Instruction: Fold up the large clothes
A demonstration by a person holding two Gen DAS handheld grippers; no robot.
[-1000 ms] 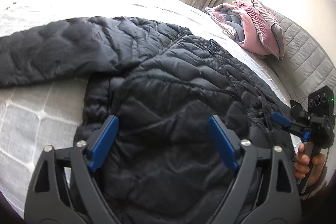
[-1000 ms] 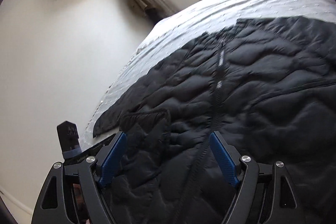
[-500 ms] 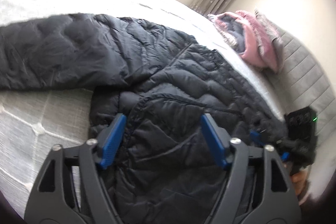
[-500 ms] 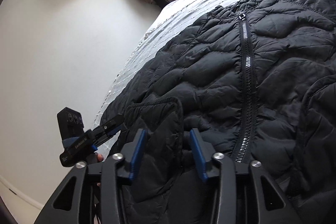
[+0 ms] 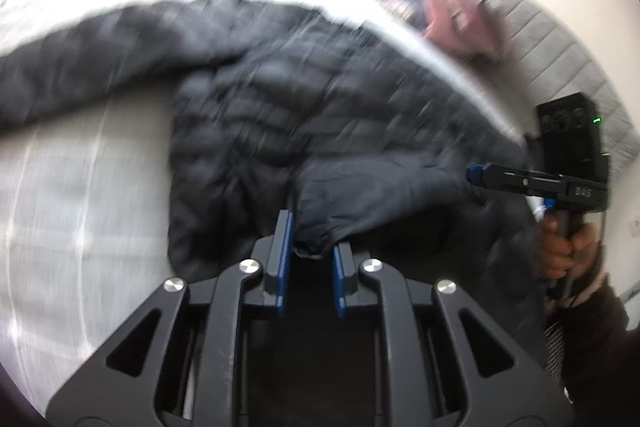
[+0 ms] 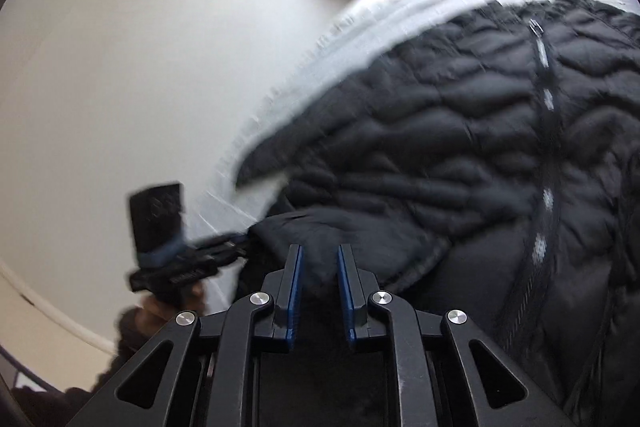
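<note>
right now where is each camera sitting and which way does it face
Left wrist: on the left tool, facing down along its fingers at the jacket on the bed; right tool and hand at right.
Right wrist: on the right tool, facing jacket and wall; left tool at left.
Shared: both tools closing on the jacket's hem.

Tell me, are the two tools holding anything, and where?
Both are closing on the black puffy jacket. The left tool has a bunched fold of its near edge, and the right tool has the same near edge further along.
</note>
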